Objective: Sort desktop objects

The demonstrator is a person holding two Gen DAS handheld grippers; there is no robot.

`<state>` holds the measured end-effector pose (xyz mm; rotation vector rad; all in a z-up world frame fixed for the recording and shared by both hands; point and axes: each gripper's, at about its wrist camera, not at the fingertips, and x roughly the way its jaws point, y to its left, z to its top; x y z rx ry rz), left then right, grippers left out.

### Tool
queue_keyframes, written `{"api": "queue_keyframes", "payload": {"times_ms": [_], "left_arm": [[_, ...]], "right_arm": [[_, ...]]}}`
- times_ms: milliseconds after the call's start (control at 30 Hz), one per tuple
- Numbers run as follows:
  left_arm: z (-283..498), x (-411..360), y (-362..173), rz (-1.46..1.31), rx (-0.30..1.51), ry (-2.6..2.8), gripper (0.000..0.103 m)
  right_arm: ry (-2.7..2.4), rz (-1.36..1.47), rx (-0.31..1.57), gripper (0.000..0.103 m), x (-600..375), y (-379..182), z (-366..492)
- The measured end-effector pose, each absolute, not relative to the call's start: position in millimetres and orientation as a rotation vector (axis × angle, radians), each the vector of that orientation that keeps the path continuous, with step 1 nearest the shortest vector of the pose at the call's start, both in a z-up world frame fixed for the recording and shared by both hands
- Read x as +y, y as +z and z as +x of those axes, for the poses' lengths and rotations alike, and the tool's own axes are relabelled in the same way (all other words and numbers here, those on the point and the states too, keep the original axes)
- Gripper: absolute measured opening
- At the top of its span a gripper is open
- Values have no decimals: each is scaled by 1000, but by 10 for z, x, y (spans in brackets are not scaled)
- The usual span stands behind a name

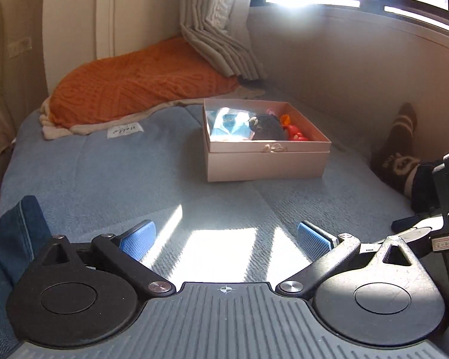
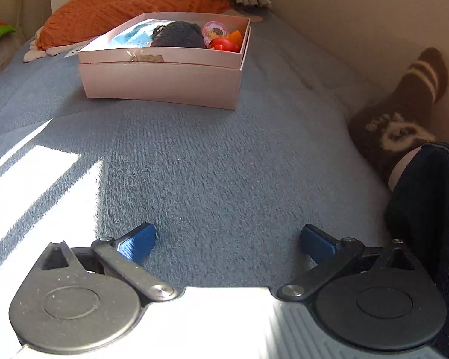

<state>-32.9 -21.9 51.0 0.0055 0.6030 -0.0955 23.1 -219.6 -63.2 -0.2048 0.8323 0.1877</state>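
**Both grippers empty, box dead ahead**

Left gripper [image 1: 224, 239] first, right at the bottom of its own view: blue pads spread wide apart, nothing between them, just sunlit blue blanket [image 1: 104, 173]. Up at 12 o'clock, a touch toward 1, sits the pink box [image 1: 266, 161], open-topped and well apart from the fingertips. Inside it, a blue packet [image 1: 227, 124] on the left, a dark knitted item [image 1: 268, 127] in the middle, red and orange toys [image 1: 294, 133] on the right. No loose object shows on the blanket between pads and box. At 3 o'clock, the other tool's black body pokes in, and beyond it a brown striped sock [image 1: 401, 146] on the person's foot against the wall. An orange blanket [image 1: 140, 86] lies at 11 o'clock.

Over to the right wrist. Right gripper [image 2: 227, 240] likewise gaping, holding nothing, blanket below. The box lies at 11 o'clock here, its long side running left to right across the view, a near corner turned toward the camera. A round pink-lidded item [image 2: 215, 32] shows beside the red toy.

Judgement call: sorting looks close to done, with everything visible already boxed. Either tool has an open lane forward; the left one lines up straighter. Room is generous on the left, tighter on the right, where the socked foot and wall crowd in.
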Motion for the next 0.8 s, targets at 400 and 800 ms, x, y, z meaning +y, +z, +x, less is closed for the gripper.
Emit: {"api": "queue_keyframes", "payload": {"times_ms": [400, 800], "left_arm": [[-444, -78, 449, -13, 657, -57, 103], [-431, 17, 428, -74, 670, -62, 103]], "right_arm": [[134, -186, 615, 103, -2145, -809, -80], [148, -150, 633, 103, -2199, -792, -48]]}}
